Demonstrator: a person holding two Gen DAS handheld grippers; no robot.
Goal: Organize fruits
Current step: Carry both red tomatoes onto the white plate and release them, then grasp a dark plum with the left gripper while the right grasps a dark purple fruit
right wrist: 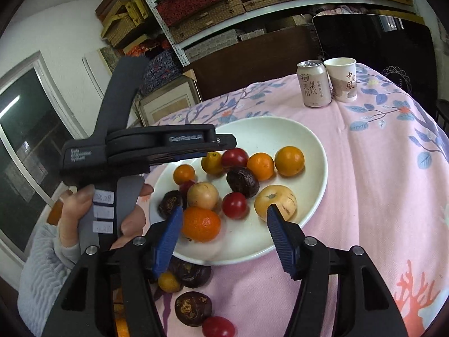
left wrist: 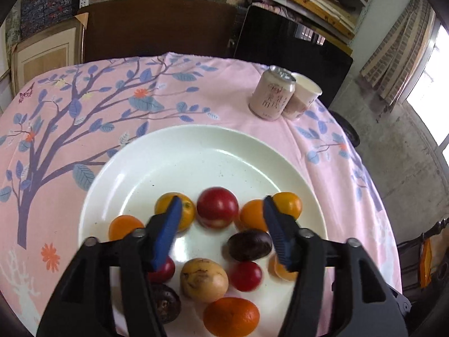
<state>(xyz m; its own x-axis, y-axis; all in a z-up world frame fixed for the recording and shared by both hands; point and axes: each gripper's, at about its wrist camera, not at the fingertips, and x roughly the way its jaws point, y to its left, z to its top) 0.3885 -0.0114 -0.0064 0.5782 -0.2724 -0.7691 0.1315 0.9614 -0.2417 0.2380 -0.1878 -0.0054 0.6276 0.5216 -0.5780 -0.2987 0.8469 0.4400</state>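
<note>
While both of your grippers hang over the white plate (right wrist: 308,140), its contents list as follows. Item one: a large orange fruit (right wrist: 200,224) at the plate's near edge, oval, long axis lying crosswise in the right wrist view. Item two: two pale yellow fruits, one (right wrist: 202,195) toward the plate's centre and one (right wrist: 276,200) at its right side with its stem scar facing up. Item three: dark purple fruits, one (right wrist: 242,182) in the middle, long axis slanting, and one (right wrist: 169,203) at the plate's left edge. Item four: red fruits (right wrist: 234,205) and small round oranges (right wrist: 289,160), the latter mostly along the far side.

Off the plate, on the pink tablecloth (right wrist: 378,196) of the table just nearer than the rim: two more dark purple fruits (right wrist: 193,307), a small yellow one (right wrist: 168,282) and a red one (right wrist: 218,327).

Your left gripper (left wrist: 221,224) has its fingers (left wrist: 165,233) spread, nothing between the pads. Your right gripper (right wrist: 223,230) likewise stands spread and empty above the plate's near rim. Your left hand (right wrist: 84,213) shows gripping its handle left of the plate; the lettering on that tool is too blurred to read.

Beyond the plate's far right: a pink drink can (right wrist: 314,84), upright, printed with Chinese characters, touching or just beside a paper cup (right wrist: 343,78) marked "中国风".
</note>
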